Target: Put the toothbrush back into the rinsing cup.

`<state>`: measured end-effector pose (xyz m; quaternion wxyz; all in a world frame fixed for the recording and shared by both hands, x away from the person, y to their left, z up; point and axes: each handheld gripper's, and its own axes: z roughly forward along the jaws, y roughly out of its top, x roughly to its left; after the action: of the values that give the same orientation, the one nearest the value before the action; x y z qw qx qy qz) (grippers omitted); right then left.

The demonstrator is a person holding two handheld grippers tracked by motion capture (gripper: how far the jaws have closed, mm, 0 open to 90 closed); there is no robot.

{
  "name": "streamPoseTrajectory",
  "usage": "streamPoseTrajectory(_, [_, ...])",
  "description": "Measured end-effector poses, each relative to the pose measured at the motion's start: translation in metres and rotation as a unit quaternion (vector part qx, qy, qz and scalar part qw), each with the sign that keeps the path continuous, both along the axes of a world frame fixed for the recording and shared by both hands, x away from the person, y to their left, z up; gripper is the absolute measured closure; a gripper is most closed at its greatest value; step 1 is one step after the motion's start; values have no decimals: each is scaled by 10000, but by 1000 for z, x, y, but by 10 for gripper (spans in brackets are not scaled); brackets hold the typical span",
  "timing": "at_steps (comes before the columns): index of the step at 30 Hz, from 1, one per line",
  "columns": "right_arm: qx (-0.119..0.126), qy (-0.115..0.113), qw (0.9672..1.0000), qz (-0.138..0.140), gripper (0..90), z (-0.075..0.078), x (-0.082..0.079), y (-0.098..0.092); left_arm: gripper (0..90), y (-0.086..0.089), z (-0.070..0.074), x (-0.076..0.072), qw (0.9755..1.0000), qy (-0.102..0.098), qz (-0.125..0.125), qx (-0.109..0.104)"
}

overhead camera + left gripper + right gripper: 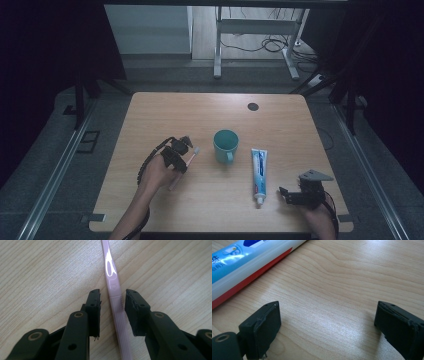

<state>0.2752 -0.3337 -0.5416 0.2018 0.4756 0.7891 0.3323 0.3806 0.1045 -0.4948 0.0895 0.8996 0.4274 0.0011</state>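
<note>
A pink toothbrush (192, 156) lies slanted on the wooden table (210, 110), bristle end near the teal mug (225, 145). My left gripper (181, 161) is lowered over its handle. In the left gripper view the pink handle (114, 300) runs between the two black pads (95, 310) with a small gap on each side, so the left gripper (113, 292) is open and straddles it. A blue and white toothpaste tube (259, 174) lies right of the mug, cap toward the front. My right gripper (286, 196) rests beside the cap end, jaws wide open over bare wood (328, 306), the tube (244, 260) off to one side.
A dark round cable hole (253, 106) sits near the table's far edge. Behind the table stand white desk legs (217, 50) and loose cables on the floor. Metal rails (55, 175) run along both sides of the table.
</note>
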Motion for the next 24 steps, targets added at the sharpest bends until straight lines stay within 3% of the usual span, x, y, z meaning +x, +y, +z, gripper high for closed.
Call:
streamPoseTrajectory(15, [0, 1, 10000, 10, 66, 0, 0, 0, 681, -16, -4, 8, 9990, 152, 49, 421])
streamPoseTrajectory(24, [1, 0, 10000, 13, 66, 0, 0, 0, 777, -20, -5, 10, 9987, 239, 77, 448])
